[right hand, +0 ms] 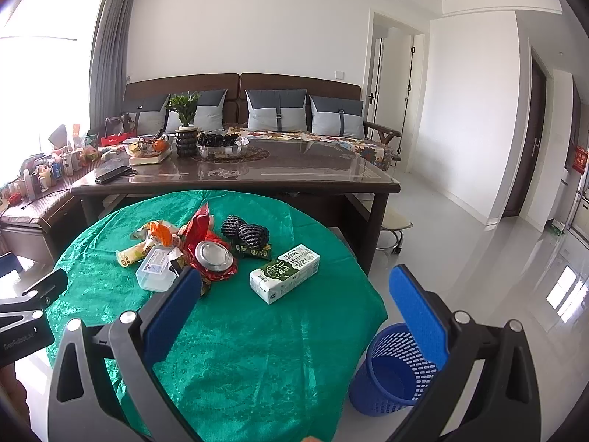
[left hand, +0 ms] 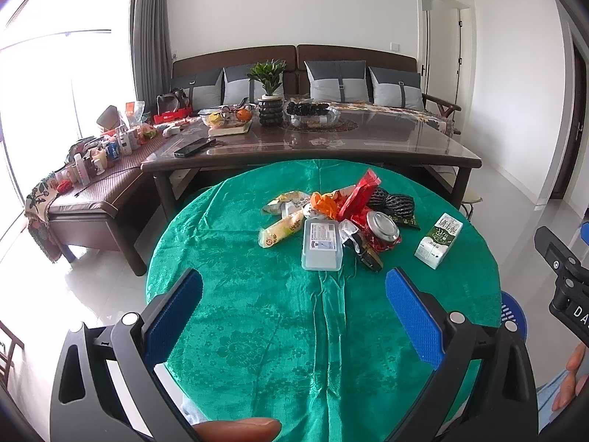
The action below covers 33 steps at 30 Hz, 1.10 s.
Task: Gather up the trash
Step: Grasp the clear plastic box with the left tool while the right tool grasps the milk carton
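A pile of trash lies on a round table with a green cloth [left hand: 257,313]: a clear plastic box [left hand: 322,245], a milk carton [left hand: 438,241], a metal lid [left hand: 383,225], red wrappers [left hand: 359,195], a yellow snack packet [left hand: 279,232] and black net balls [left hand: 392,202]. My left gripper [left hand: 294,291] is open and empty, above the table's near side, short of the pile. My right gripper [right hand: 294,291] is open and empty, near the table's right edge; the milk carton [right hand: 285,272] lies just ahead between its fingers. A blue basket bin [right hand: 390,368] stands on the floor at the right.
A long dark coffee table [left hand: 313,143] with a plant, fruit bowls and a phone stands behind the round table, with a sofa [left hand: 331,77] beyond. A bench [left hand: 92,184] with bottles stands at the left. A small stool [right hand: 394,228] stands right of the coffee table.
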{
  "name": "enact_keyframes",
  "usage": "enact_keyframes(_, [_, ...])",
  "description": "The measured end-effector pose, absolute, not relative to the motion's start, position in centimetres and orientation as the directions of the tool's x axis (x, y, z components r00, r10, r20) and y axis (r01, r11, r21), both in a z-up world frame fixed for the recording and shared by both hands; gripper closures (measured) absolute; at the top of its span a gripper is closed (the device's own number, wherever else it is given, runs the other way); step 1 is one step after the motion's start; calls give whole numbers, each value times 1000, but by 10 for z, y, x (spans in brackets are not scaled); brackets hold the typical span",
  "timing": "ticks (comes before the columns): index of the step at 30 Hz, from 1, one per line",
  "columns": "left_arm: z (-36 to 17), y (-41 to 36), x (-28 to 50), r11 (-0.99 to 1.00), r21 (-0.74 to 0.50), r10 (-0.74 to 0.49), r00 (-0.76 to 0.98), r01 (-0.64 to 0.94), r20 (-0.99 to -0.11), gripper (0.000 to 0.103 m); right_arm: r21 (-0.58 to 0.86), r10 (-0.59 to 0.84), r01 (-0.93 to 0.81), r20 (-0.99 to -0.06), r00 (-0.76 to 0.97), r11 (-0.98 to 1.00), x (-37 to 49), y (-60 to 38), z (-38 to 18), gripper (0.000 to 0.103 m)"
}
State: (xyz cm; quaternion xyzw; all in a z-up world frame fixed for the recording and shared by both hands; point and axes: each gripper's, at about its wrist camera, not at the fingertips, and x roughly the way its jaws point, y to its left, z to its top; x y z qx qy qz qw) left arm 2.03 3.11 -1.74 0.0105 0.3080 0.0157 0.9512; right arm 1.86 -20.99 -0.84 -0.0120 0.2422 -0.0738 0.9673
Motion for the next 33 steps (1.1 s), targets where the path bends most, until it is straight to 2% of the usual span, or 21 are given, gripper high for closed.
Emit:
enact_keyframes(19, [-52, 27, 49, 999, 37, 51, 778, -36, -626, 4, -50, -150, 145, -509, 848, 988, 40, -219, -31, 5])
enact_keyframes(26, [-95, 31, 83, 998, 55, 43, 691, -5, -721, 4, 0, -139, 167, -554, 820, 986, 60, -240, -59, 5])
enact_keyframes(33, [-130, 38, 130, 1000, -6, -13, 645, 13, -764, 4, 106, -50, 152, -636, 770, 983, 101, -260, -91, 5])
